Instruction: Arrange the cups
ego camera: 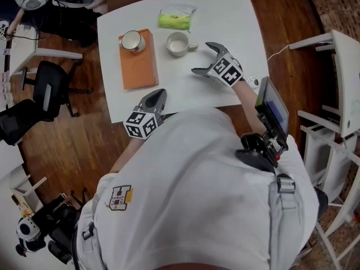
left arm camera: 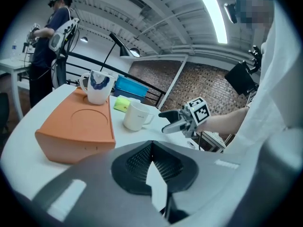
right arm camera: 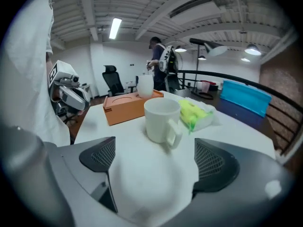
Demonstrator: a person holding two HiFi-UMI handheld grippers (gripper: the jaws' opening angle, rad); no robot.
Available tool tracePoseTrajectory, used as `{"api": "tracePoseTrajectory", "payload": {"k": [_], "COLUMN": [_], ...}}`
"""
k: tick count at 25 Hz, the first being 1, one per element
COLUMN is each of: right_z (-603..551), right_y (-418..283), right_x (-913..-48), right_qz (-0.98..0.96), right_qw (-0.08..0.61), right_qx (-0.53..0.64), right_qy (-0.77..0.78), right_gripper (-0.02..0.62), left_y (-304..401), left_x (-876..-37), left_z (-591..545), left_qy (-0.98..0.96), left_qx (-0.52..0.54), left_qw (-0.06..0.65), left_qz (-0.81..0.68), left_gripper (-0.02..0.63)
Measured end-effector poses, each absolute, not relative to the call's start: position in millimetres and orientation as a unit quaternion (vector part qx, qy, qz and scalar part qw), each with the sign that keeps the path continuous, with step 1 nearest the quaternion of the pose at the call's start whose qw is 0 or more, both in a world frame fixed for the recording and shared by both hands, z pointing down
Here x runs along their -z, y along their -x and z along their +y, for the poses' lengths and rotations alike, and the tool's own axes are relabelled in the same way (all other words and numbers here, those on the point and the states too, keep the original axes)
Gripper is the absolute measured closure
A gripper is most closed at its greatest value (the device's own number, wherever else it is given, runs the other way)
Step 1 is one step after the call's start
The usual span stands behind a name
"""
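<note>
A plain white cup [ego camera: 178, 44] stands on the white table [ego camera: 236, 21], its handle toward my right gripper [ego camera: 201, 58]. That gripper is open just right of the cup, with nothing between its fingers; in the right gripper view the cup [right arm camera: 161, 120] sits a little beyond the wide jaws. An orange block [ego camera: 138, 61] with a round recess carries a second white cup [ego camera: 133, 40] at its far end. My left gripper [ego camera: 153, 101] is shut and empty at the table's front edge, pointing at the orange block [left arm camera: 75, 126].
A green packet [ego camera: 175, 19] lies at the table's back, behind the plain cup. A small round object [ego camera: 252, 82] sits by the right edge. Black office chairs [ego camera: 48, 91] stand left of the table, white shelving [ego camera: 337, 83] to the right. A person [left arm camera: 47, 41] stands far off.
</note>
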State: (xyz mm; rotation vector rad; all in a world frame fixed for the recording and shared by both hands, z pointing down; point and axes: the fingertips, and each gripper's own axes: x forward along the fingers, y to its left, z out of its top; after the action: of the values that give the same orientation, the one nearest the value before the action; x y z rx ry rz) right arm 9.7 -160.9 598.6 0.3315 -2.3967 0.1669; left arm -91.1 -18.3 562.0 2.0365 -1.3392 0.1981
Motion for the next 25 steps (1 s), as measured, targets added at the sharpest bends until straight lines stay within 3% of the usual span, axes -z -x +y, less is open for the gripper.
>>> {"api": "tracePoseTrajectory", "payload": {"k": [5, 9, 11, 13, 25], "right_z": [-194, -195, -195, -200, -167], "right_y": [57, 91, 95, 94, 67], "right_x": [-585, -606, -613, -612, -612], "right_qz": [-0.907, -0.883, -0.878, -0.879, -0.859], "right_qw": [0.417, 0.464, 0.474, 0.473, 0.500], "right_qx": [0.056, 0.066, 0.063, 0.064, 0.011], "right_qy": [-0.020, 0.035, 0.027, 0.002, -0.109], "right_gripper": [0.055, 0.043, 0.065, 0.127, 0.123], "left_y": [97, 103, 104, 105, 117], "left_x": [-563, -563, -561, -559, -569], "left_z": [-11, -6, -4, -1, -13], "left_qy": [-0.765, -0.755, -0.752, -0.748, -0.742], "left_qx": [-0.072, -0.068, -0.068, -0.065, -0.078], "left_qw": [0.341, 0.332, 0.324, 0.320, 0.320], "left_qz": [-0.541, -0.562, -0.570, -0.577, -0.584], "left_gripper": [0.606, 0.606, 0.606, 0.606, 0.606]}}
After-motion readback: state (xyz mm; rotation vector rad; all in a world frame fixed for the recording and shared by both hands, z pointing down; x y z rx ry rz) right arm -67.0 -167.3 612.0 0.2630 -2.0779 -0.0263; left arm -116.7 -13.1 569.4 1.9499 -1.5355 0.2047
